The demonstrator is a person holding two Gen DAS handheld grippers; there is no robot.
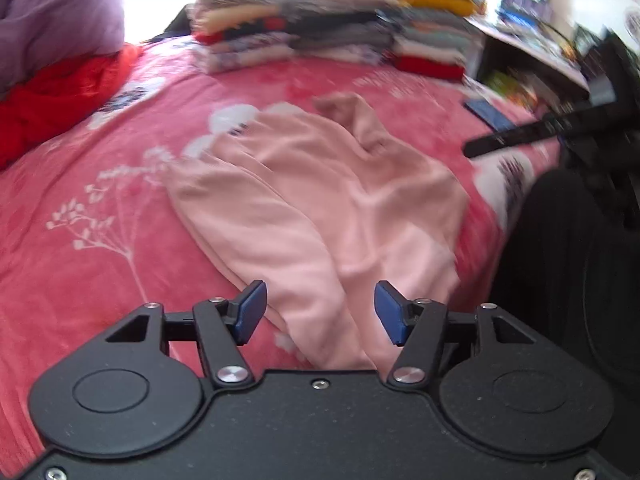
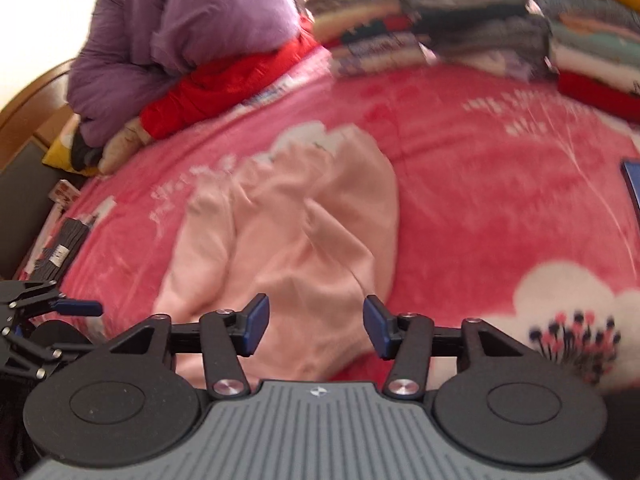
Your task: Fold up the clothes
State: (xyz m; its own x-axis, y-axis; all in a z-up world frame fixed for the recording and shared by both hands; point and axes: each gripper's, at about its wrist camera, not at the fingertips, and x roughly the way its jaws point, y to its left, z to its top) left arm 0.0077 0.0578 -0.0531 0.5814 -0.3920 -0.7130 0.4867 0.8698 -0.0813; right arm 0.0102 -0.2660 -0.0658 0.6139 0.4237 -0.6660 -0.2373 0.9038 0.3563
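Observation:
A pale pink garment (image 1: 316,204) lies crumpled on the pink flowered bedspread (image 1: 80,208), partly folded over itself. My left gripper (image 1: 320,312) hovers open above the garment's near end, with nothing between its blue pads. In the right wrist view the same pink garment (image 2: 288,232) spreads from the middle toward me. My right gripper (image 2: 316,328) is open over its near edge and holds nothing. The left gripper (image 2: 60,308) shows at the left edge of that view, and the right gripper's finger (image 1: 520,132) enters the left wrist view from the right.
Stacks of folded clothes (image 1: 328,32) line the far side of the bed. A purple quilt (image 2: 180,36) and a red garment (image 2: 224,84) are piled at the far left. A dark blue flat object (image 1: 490,114) lies at the bed's right edge, beside a cluttered shelf (image 1: 532,20).

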